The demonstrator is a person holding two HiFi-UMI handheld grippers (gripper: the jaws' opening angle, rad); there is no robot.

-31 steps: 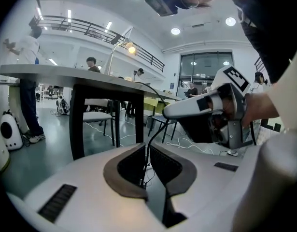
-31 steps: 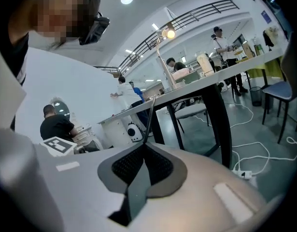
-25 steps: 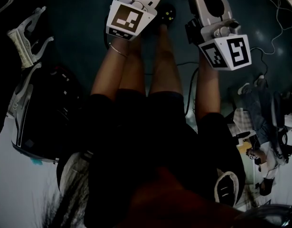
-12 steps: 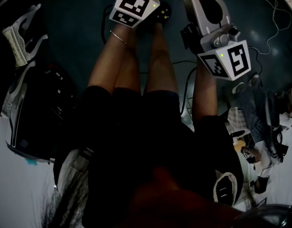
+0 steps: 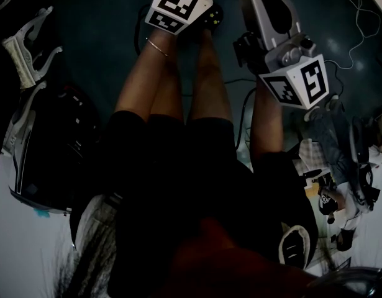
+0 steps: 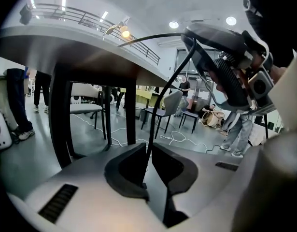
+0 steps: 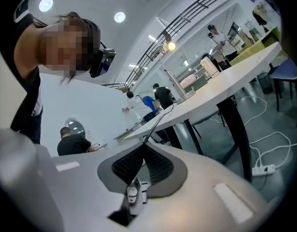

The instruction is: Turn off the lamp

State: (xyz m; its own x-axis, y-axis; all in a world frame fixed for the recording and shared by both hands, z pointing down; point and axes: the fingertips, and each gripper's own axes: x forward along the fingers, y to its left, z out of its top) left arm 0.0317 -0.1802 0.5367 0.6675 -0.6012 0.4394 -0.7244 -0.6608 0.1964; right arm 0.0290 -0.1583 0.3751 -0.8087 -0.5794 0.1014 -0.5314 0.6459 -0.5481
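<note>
The lamp [image 6: 124,31] glows lit on top of the table [image 6: 90,52]; the right gripper view shows the lamp [image 7: 170,46] too. Its thin black cable [image 6: 172,86] hangs down off the table edge. My left gripper [image 6: 148,151] has just been closing; the cable runs between its black pads with a sliver of gap left. My right gripper [image 7: 144,146] is shut on the cable [image 7: 158,122] higher up, and it shows at the right of the left gripper view [image 6: 230,76]. In the head view only the marker cubes [image 5: 179,5] show, with the jaws cut off.
Black table legs [image 6: 61,115] and chairs [image 6: 85,108] stand under and behind the table. White cords [image 6: 187,139] and a power strip [image 7: 264,169] lie on the floor. People stand and sit in the background [image 7: 73,141]. Spare gripper parts [image 5: 29,48] lie left of my legs.
In the head view the left gripper's cube has shifted toward the top edge and turned a little. The right gripper's cube stays in about the same place.
</note>
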